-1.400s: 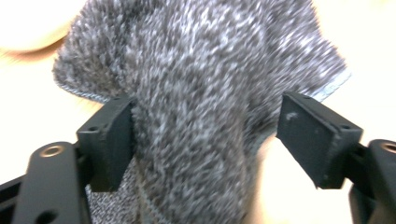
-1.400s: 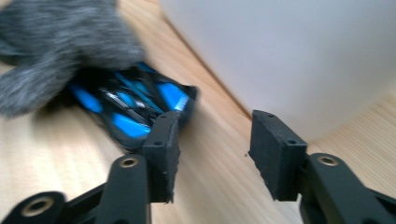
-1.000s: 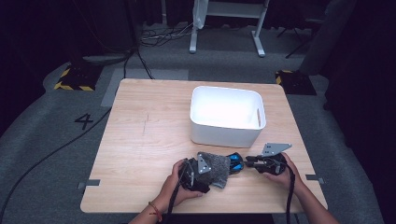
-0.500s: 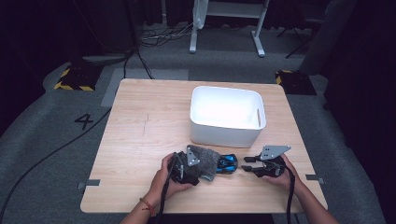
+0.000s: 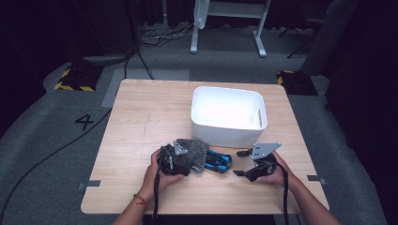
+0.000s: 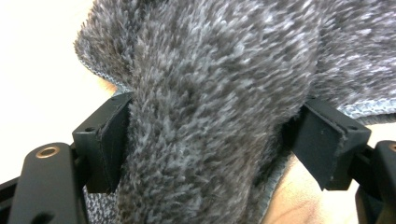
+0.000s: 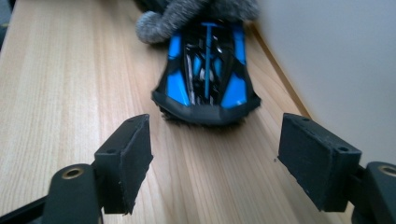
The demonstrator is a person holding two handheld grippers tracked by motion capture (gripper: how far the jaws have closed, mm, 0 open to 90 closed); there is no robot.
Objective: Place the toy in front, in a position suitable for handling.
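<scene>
A fuzzy grey cloth, mottled dark and light with a stitched pale edge, lies bunched near the front of the wooden counter. Its far end drapes over a blue and black toy car, which sits on the counter just in front of a white bin.

The left gripper has its jaws clamped on a thick fold of the cloth. The left gripper view shows this closely: the pile bulges between the two black pads, which press into it from both sides, and the cloth's stitched hem shows at the right.

The right gripper sits just beside the car, apart from it. Its jaws have just been opening and stand wide, with nothing between them. The right gripper view shows what the high view cannot: the car's blunt black end with blue panels, facing the open jaws, the cloth over its far end and the bin's white wall close alongside.
</scene>
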